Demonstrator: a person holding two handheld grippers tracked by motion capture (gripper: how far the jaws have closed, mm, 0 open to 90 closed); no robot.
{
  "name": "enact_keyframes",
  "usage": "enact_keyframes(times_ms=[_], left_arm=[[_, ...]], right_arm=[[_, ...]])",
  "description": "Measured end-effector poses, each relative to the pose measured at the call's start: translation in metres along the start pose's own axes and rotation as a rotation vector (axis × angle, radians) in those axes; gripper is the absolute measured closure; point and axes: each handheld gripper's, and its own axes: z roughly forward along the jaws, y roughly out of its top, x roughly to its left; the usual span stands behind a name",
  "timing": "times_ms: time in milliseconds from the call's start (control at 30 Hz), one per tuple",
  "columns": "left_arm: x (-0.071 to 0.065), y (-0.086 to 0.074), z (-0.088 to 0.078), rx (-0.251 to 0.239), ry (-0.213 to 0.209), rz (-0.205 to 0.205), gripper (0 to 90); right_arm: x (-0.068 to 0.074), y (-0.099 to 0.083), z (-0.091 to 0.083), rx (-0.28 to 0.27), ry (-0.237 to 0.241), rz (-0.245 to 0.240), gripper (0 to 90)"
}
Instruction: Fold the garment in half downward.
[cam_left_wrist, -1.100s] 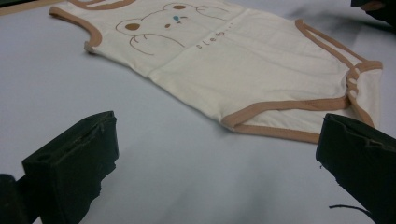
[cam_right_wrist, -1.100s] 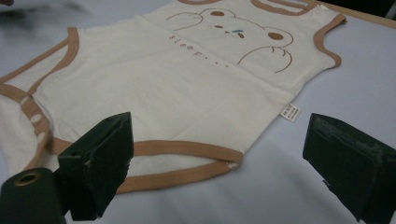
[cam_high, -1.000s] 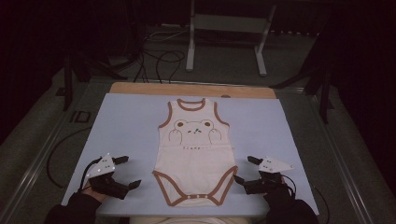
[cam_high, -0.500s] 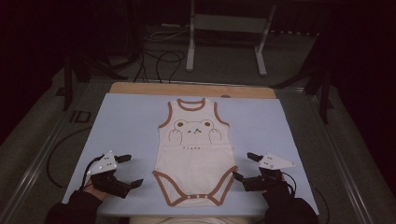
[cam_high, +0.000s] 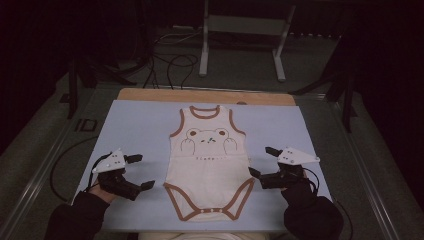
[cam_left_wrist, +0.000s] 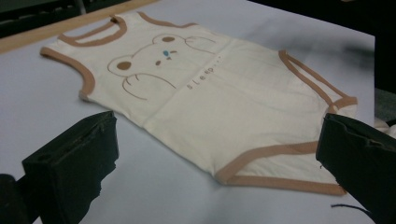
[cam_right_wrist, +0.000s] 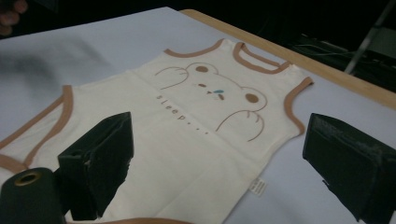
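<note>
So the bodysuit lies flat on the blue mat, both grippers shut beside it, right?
Not quite. The bodysuit does lie flat on the blue mat, but the left gripper and right gripper beside it are both open, as the high view shows.

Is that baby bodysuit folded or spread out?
Spread out: the bodysuit lies flat on the mat, bear print up, both shoulder straps and crotch snaps showing.

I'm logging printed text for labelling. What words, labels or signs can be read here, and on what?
"sleep..." printed in small brown letters below the bear face on the cream bodysuit.
Side-seam tag on the bodysuit's edge: marks too small to read.
Nothing else legible.
</note>
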Motion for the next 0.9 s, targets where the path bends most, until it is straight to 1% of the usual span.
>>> enact_keyframes(times_ms=[33,67,100,133,167,200,233,267,300,333,433,467,500,533,567,600,667,733,767,800,833,867,900], left_arm=[[0.0,0.0,0.0,0.0,0.0,0.0,0.1],[0.003,0.005,-0.001,-0.001,0.0,-0.007,0.1],[0.003,0.005,-0.001,-0.001,0.0,-0.007,0.1],[0.004,0.01,-0.001,0.004,0.006,0.006,0.1],[0.004,0.01,-0.001,0.004,0.006,0.006,0.1],[0.007,0.014,-0.002,0.001,0.006,0.008,0.1],[0.007,0.014,-0.002,0.001,0.006,0.008,0.1],[0.01,0.018,-0.001,0.002,0.01,0.012,0.1],[0.01,0.018,-0.001,0.002,0.01,0.012,0.1],[0.014,0.022,-0.001,0.003,0.011,0.012,0.1],[0.018,0.025,0.001,0.002,0.011,0.005,0.1],[0.021,0.028,0.004,0.004,0.013,0.0,0.1],[0.021,0.028,0.004,0.004,0.013,0.0,0.1],[0.024,0.031,0.007,0.006,0.01,-0.006,0.1],[0.024,0.031,0.007,0.006,0.01,-0.006,0.1],[0.027,0.034,0.01,0.011,0.013,-0.008,0.1],[0.029,0.035,0.013,0.014,0.011,-0.014,0.1],[0.031,0.039,0.02,0.023,0.013,-0.013,0.1],[0.031,0.039,0.02,0.023,0.013,-0.013,0.1],[0.033,0.041,0.025,0.023,0.013,-0.016,0.1],[0.033,0.041,0.025,0.023,0.013,-0.016,0.1],[0.035,0.044,0.03,0.026,0.014,-0.018,0.1],[0.035,0.044,0.03,0.026,0.014,-0.018,0.1]], right_arm=[[-0.001,0.002,0.001,-0.001,-0.003,-0.004,8.8],[-0.003,0.005,0.001,-0.003,-0.007,-0.002,8.8],[-0.004,0.006,0.001,-0.004,-0.006,0.002,8.8],[-0.006,0.009,0.001,-0.004,-0.008,0.002,8.8],[-0.006,0.009,0.001,-0.004,-0.008,0.002,8.8],[-0.008,0.013,0.002,-0.006,-0.011,-0.002,8.8],[-0.009,0.015,0.003,-0.004,-0.012,-0.001,8.8],[-0.011,0.017,0.004,-0.004,-0.016,-0.001,8.8],[-0.011,0.017,0.004,-0.004,-0.016,-0.001,8.8],[-0.013,0.021,0.005,0.0,-0.013,-0.007,8.8],[-0.016,0.026,0.007,-0.001,-0.016,-0.003,8.8],[-0.019,0.029,0.009,0.0,-0.016,-0.001,8.8],[-0.019,0.029,0.009,0.0,-0.016,-0.001,8.8],[-0.02,0.034,0.011,-0.01,-0.012,0.006,8.8],[-0.02,0.034,0.011,-0.01,-0.012,0.006,8.8],[-0.023,0.037,0.014,-0.01,-0.012,0.004,8.8],[-0.024,0.038,0.016,-0.007,-0.012,0.003,8.8],[-0.028,0.041,0.024,0.002,-0.004,0.005,8.8],[-0.028,0.041,0.024,0.002,-0.004,0.005,8.8],[-0.031,0.042,0.03,0.004,0.006,0.011,8.8],[-0.031,0.042,0.03,0.004,0.006,0.011,8.8],[-0.033,0.043,0.035,0.007,0.007,0.021,8.9],[-0.034,0.043,0.037,0.007,0.01,0.023,8.9]])
